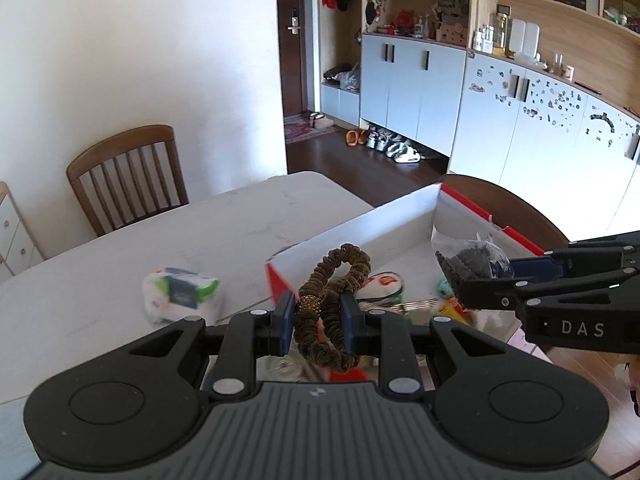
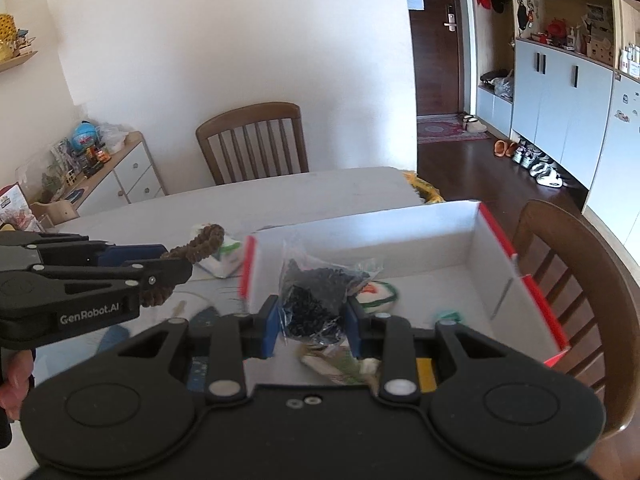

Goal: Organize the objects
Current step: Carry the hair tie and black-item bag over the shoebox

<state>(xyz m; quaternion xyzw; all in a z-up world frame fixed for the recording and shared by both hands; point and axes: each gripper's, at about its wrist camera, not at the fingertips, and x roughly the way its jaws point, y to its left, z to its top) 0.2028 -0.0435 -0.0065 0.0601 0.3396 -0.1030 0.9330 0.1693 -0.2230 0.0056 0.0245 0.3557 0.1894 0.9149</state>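
Note:
My left gripper [image 1: 318, 316] is shut on a brown ruffled hair tie [image 1: 332, 300] with a gold bead band, held in the air near the left corner of an open white box [image 1: 360, 236] with red edges. In the right wrist view the same hair tie [image 2: 196, 248] hangs from the left gripper [image 2: 166, 266] at the left. My right gripper [image 2: 312, 320] is shut on a clear plastic bag of small black pieces [image 2: 320, 296], held over the box [image 2: 420, 236]. From the left wrist view that bag [image 1: 468, 260] sticks out of the right gripper [image 1: 480, 284].
The box sits on a white table [image 1: 160, 236] and holds a round white item with green and red print [image 2: 380, 296] and other small things. A white and green packet [image 1: 178, 294] lies left of the box. Wooden chairs [image 2: 256, 140] [image 2: 568, 280] stand behind and right of the table.

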